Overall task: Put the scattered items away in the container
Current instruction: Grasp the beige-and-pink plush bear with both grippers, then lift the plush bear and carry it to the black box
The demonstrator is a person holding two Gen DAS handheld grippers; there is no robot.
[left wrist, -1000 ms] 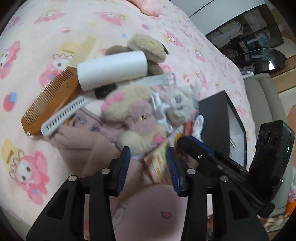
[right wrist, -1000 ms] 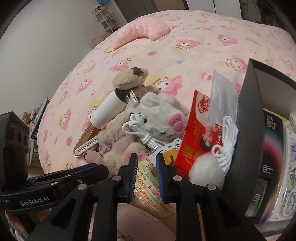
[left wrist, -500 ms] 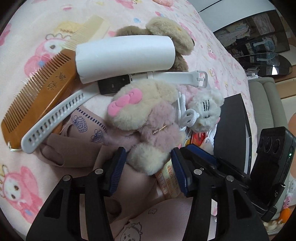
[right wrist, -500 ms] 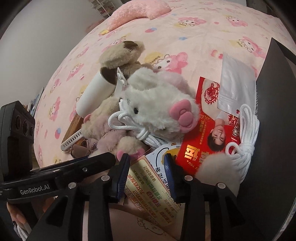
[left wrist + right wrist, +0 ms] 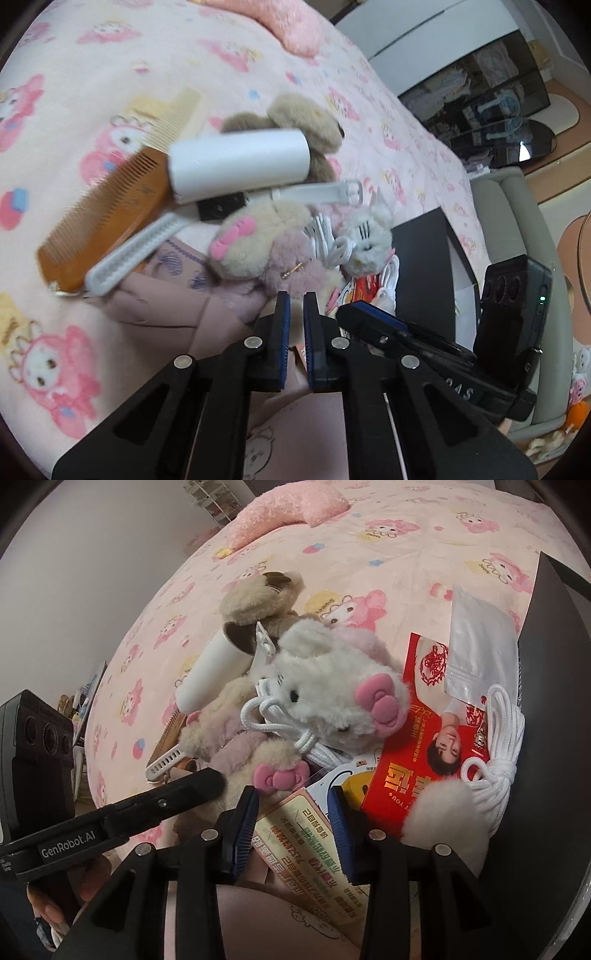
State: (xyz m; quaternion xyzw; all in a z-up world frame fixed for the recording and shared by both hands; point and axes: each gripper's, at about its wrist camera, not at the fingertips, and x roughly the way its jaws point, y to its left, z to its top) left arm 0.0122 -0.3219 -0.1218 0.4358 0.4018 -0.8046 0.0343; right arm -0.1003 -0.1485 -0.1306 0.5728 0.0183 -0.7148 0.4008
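A pile lies on the pink bed: a beige-and-pink plush (image 5: 258, 236) (image 5: 240, 746), a white plush cat (image 5: 365, 232) (image 5: 332, 686), a white roll (image 5: 240, 162), a brown comb (image 5: 107, 218), a white watch strap (image 5: 317, 190), white cord (image 5: 495, 738), a red packet (image 5: 417, 738) and a silver pouch (image 5: 480, 657). The black box (image 5: 421, 266) (image 5: 554, 701) stands at the right. My left gripper (image 5: 296, 295) (image 5: 210, 775) is shut, tips against the beige plush's leg; pinched fur cannot be made out. My right gripper (image 5: 293, 792) is open over a printed leaflet (image 5: 306, 834).
A pink pillow (image 5: 288, 509) lies at the far end of the blanket (image 5: 74, 92). A brown plush (image 5: 306, 118) sits behind the roll, pink cloth (image 5: 166, 302) under the pile. Beyond the bed are a grey sofa (image 5: 517, 221) and dark glass furniture (image 5: 498, 110).
The left gripper drew back from the beige plush and its jaws went from wide to shut. The right gripper's jaws spread from nearly shut to open over the leaflet.
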